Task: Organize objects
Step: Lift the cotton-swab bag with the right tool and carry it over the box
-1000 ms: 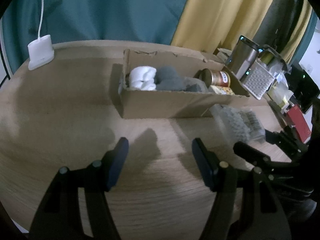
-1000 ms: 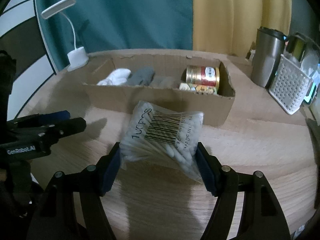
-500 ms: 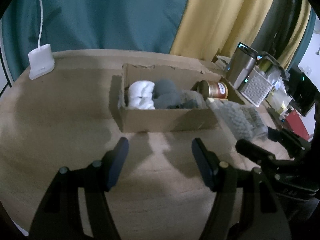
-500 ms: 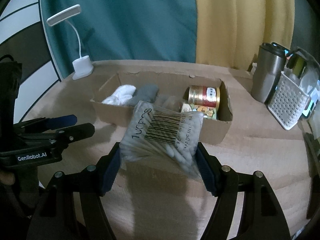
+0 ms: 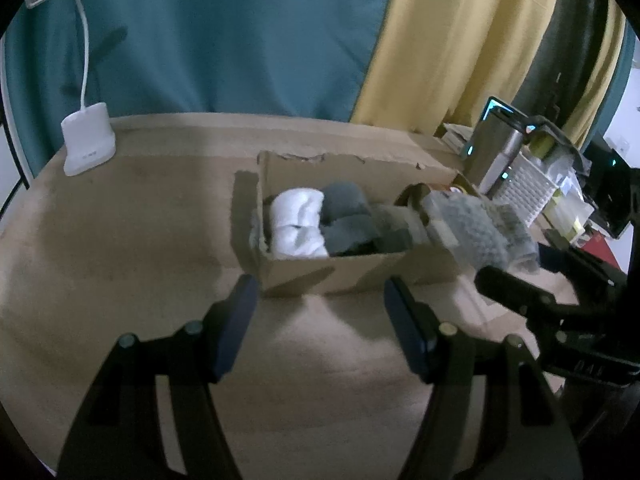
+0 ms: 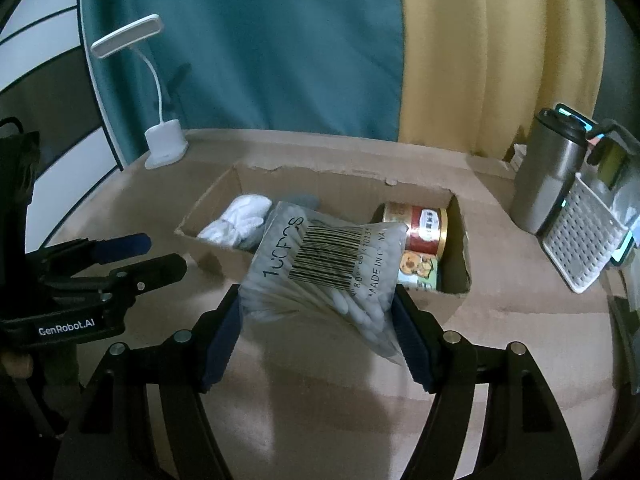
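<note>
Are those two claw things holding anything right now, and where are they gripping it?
The right gripper pinches a clear bag of cotton swabs by its lower end, one pad on each side. The left gripper holds nothing.

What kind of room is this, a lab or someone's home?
Probably a home desk: a round wooden table before teal and yellow curtains, with a small white desk lamp and a steel travel mug.

A wooden desk [image 6: 500, 344] stands before teal [image 6: 260, 48] and yellow curtains [image 6: 480, 52], a white lamp [image 6: 160, 136] at its dim back corner.
</note>
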`<state>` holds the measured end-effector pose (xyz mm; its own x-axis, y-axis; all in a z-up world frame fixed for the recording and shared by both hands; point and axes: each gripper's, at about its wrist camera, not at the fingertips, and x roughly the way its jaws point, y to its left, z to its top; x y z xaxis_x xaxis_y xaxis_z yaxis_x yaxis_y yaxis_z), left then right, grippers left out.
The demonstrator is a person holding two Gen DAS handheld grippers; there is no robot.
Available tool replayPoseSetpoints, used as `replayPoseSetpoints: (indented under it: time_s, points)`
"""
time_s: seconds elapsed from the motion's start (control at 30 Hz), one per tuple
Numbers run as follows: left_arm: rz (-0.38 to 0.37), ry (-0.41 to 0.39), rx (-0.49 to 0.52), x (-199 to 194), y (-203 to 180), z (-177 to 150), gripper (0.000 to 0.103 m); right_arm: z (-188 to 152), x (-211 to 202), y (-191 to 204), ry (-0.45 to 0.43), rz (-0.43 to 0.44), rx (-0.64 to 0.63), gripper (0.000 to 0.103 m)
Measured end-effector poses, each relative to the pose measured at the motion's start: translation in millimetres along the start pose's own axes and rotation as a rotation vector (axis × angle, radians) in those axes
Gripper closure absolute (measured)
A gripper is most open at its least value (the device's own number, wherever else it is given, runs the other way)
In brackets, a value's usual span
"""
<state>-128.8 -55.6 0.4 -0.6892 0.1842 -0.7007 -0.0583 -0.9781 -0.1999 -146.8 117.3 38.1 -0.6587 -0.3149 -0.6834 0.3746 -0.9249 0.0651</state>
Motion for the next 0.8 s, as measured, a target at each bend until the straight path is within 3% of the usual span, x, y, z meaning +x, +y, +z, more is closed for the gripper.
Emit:
replayPoseSetpoints:
  time_s: [0.1,0.17,0.8]
  points:
    - [0.001,-0.002,0.0,2,1,2,0.034,5,5,-2,0.002,0.001,-0.002,0.029]
    - [-0.002,-0.005,-0.003,4,4,5,0.022,8,8,-4,0.004,0.002,-0.002,0.029]
    - [0.032,-0.011,-0.029,22,24,20,0.022,34,46,-11,0.035,0.008,-0.013,0.029]
